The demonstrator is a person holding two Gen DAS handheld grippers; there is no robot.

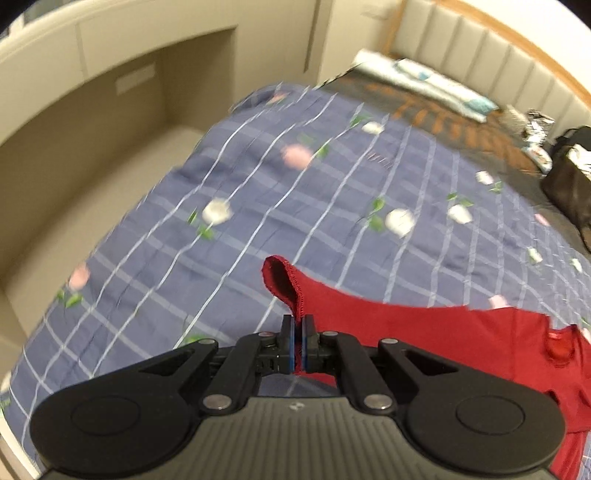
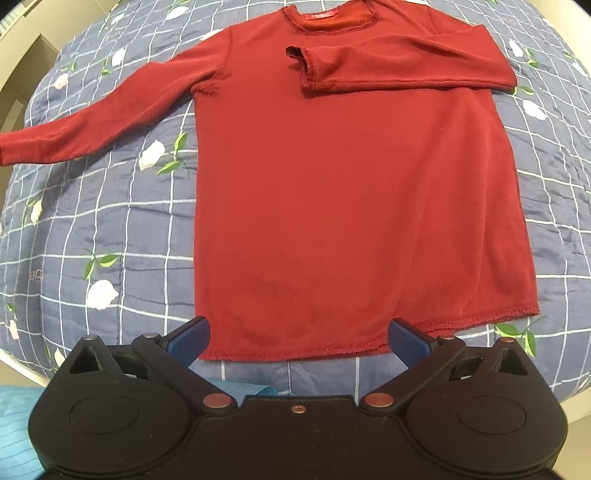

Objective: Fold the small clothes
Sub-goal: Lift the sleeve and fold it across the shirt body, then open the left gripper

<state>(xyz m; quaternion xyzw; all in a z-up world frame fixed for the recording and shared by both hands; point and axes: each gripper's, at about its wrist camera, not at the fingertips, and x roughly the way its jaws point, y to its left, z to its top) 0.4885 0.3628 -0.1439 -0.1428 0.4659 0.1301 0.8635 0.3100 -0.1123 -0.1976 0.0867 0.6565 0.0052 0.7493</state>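
Left wrist view: the left gripper (image 1: 298, 334) has its blue-padded jaws pressed together on the cuff end of a sleeve (image 1: 291, 284) of a dark red long-sleeved top (image 1: 480, 343). The open cuff stands up just past the fingertips, and the sleeve trails off to the right toward the rest of the garment. Below lies a blue checked quilt (image 1: 258, 184) printed with pink and white flowers, spread over a bed; a padded headboard (image 1: 480, 48) and a dark bag (image 1: 569, 177) sit beyond, blurred.

Right wrist view: the right gripper (image 2: 298, 339) hangs above the hem (image 2: 295, 354) of the red top (image 2: 351, 203), jaws wide apart and holding nothing, one blue pad at each side of the hem's middle stretch. The top lies flat on the quilt (image 2: 92, 221), neckline (image 2: 332, 18) at the far end. One sleeve, on the right of this view (image 2: 406, 70), is folded across the chest with its cuff near the collar. The other sleeve (image 2: 92, 122) stretches out to the left, its end running out of view.

The step in hand looks to be the sleeve fold: one sleeve lies across the body, and the left gripper appears to hold the outstretched one. The next move probably calls for carrying that cuff inward over the chest, laying it flat and smooth, then letting go. The right gripper seems placed to take the hem for the fold upward afterwards.
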